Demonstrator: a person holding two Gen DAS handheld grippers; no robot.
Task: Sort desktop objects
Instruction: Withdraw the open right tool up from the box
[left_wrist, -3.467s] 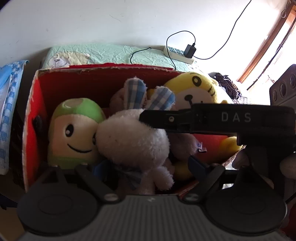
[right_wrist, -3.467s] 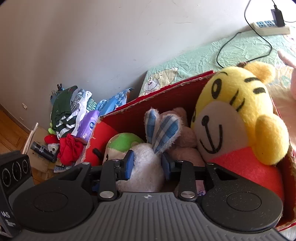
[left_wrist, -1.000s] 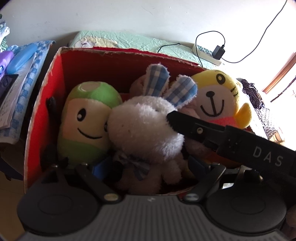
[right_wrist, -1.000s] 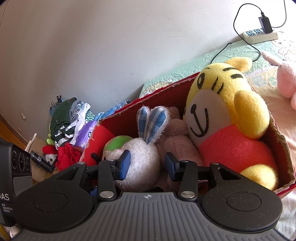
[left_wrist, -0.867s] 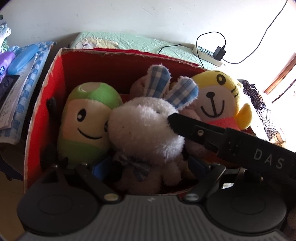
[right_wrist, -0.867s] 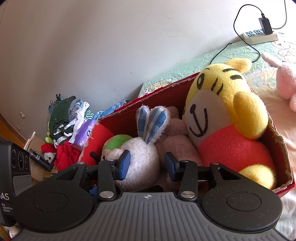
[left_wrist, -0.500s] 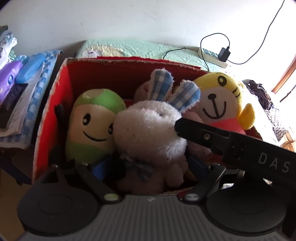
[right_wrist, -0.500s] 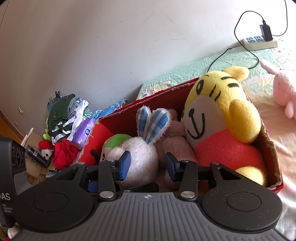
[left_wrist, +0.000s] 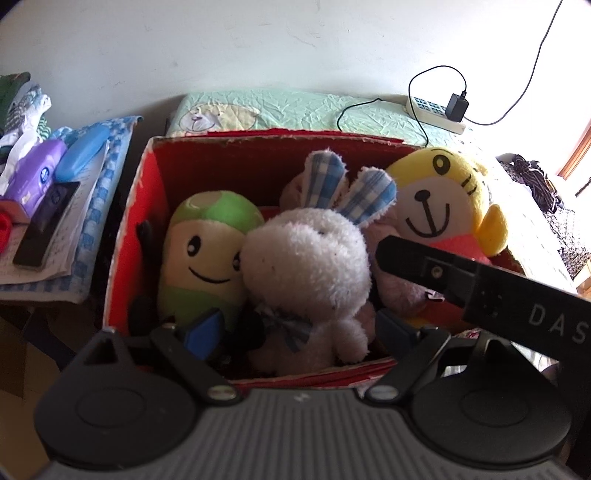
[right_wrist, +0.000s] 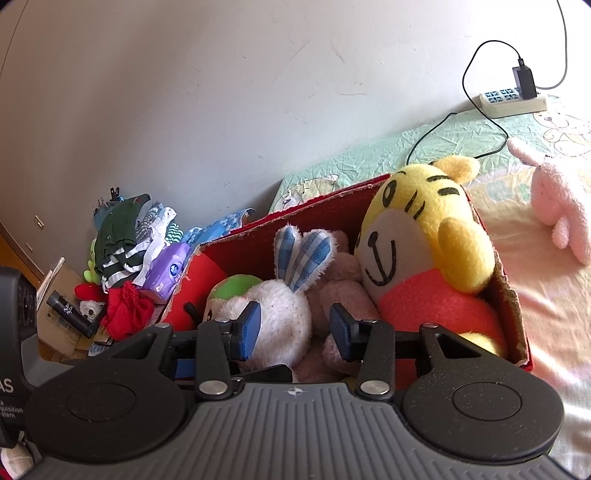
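Red cardboard box (left_wrist: 133, 236) is sitting mid-frame in both views, packed w/ plush toys. The fluffy white rabbit plush w/ blue checked ears (left_wrist: 306, 266) is lying centre of the left wrist view, directly ahead of the left claw (left_wrist: 295, 328), between its blue pads, long axis running up-frame, ears toward the far box wall. Left claw is gaping wide, holding nothing; whether its pads are touching the fur is hard to tell, prob. not.

Right claw (right_wrist: 295, 330) is also spread and empty, hovering at the near box edge w/ the rabbit's (right_wrist: 280, 317) back just beyond its left pad. Its black body is crossing the lower right of the left view, over the box.

Green-capped smiling plush (left_wrist: 207, 251) is pressing against the rabbit's left side; yellow tiger plush w/ red body (right_wrist: 424, 251) is filling the right end. A pink plush (right_wrist: 557, 210) is lying outside on the bed, far right: likely the next item, and the right claw is nearer it.
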